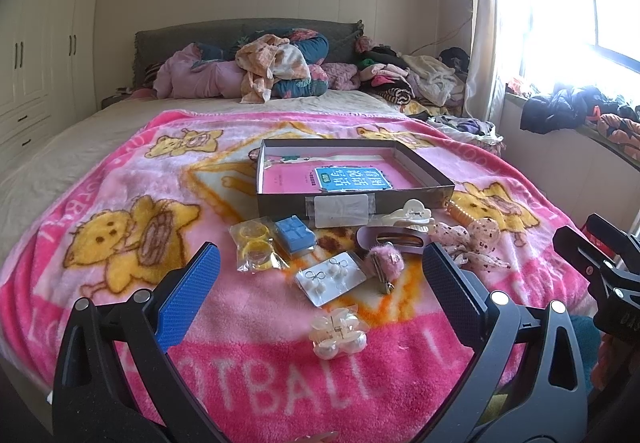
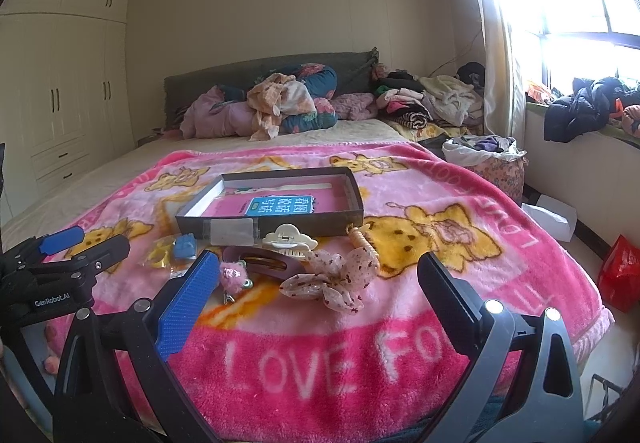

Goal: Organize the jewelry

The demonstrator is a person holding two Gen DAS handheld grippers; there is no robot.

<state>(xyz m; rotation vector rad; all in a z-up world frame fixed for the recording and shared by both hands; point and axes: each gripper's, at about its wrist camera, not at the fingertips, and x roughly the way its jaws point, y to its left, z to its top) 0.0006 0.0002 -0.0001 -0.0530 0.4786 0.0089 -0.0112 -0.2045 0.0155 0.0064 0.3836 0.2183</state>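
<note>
A shallow dark box (image 1: pixel 424 165) (image 2: pixel 354 183) with a pink book in it lies on the pink blanket. In front of it lie a bag of yellow rings (image 1: pixel 254 247), a blue case (image 1: pixel 294 235) (image 2: pixel 185 245), an earring card (image 1: pixel 330 277), a pearl claw clip (image 1: pixel 340 331), a fluffy pink clip (image 1: pixel 386 261) (image 2: pixel 234 275), a purple clip (image 1: pixel 394 239) (image 2: pixel 256 263), a white claw clip (image 1: pixel 410 213) (image 2: pixel 288 239) and a floral bow (image 1: pixel 470 241) (image 2: pixel 334 277). My left gripper (image 1: pixel 322 297) is open and empty near the pearl clip. My right gripper (image 2: pixel 314 303) is open and empty before the bow.
The pink blanket (image 1: pixel 120 171) (image 2: pixel 460 195) covers the near half of the bed. Piled clothes (image 1: pixel 276 67) (image 2: pixel 288 103) fill the headboard end. Wardrobes (image 2: pixel 68 95) stand left. A window ledge with clothes (image 2: pixel 580 111), a laundry bag (image 2: pixel 496 159) and a red bag (image 2: pixel 620 275) are right.
</note>
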